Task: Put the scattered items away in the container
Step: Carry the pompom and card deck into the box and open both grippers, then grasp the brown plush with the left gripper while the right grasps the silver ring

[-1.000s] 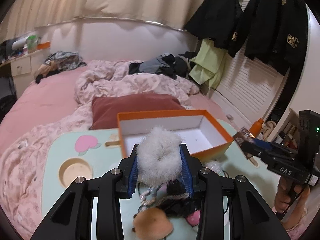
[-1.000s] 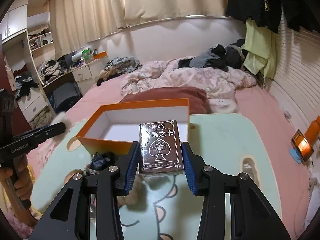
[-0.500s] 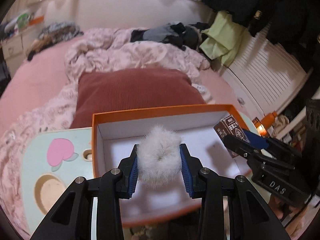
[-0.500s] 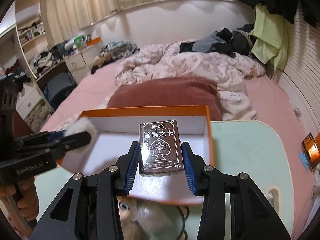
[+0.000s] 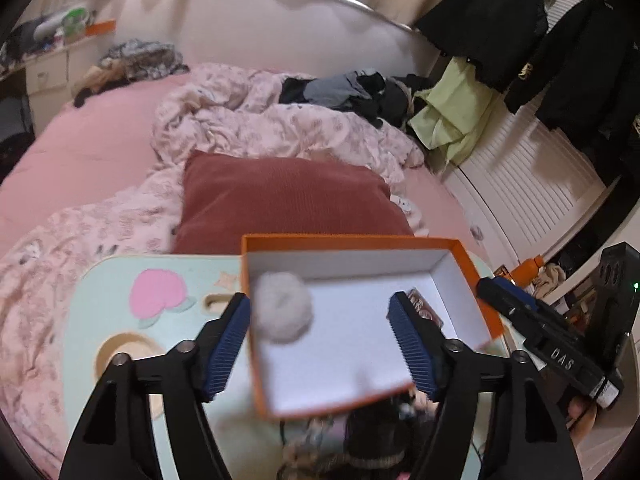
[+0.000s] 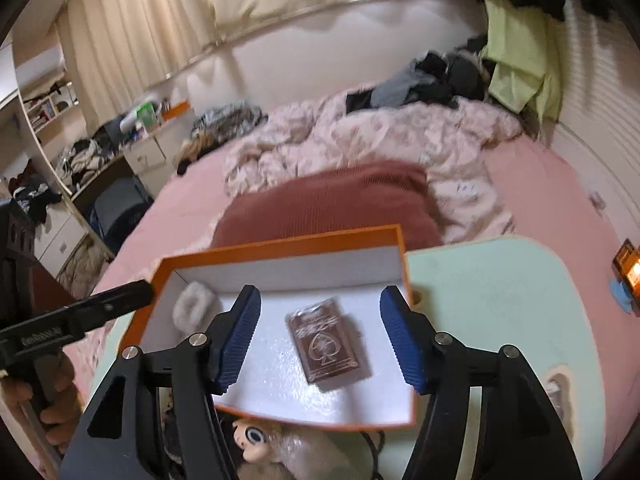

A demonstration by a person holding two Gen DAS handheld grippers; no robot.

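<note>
An orange box (image 5: 352, 241) with a white inside stands on the mint-green table (image 5: 100, 312). My left gripper (image 5: 320, 314) hovers over the box's near left part, jaws opening. A fluffy white pompom (image 5: 282, 306) lies free in the box just off the left pad, blurred. My right gripper (image 6: 320, 304) is over the box's right part, jaws also opening. A brown card deck (image 6: 328, 346) with a spade on it lies flat on the box floor between and below those fingers, touching neither. The pompom (image 6: 196, 312) sits in the far left corner in the right wrist view.
A plush toy (image 6: 256, 436) and dark tangled items (image 5: 372, 440) lie on the table in front of the box. A dark red pillow (image 5: 288, 200) and rumpled pink bedding lie beyond it. The table has a cup hole (image 5: 124, 352) at left.
Both grippers have opened. The pompom has left the left gripper and the card deck the right one; both now lie in the box. Both hands moved forward over the box.
</note>
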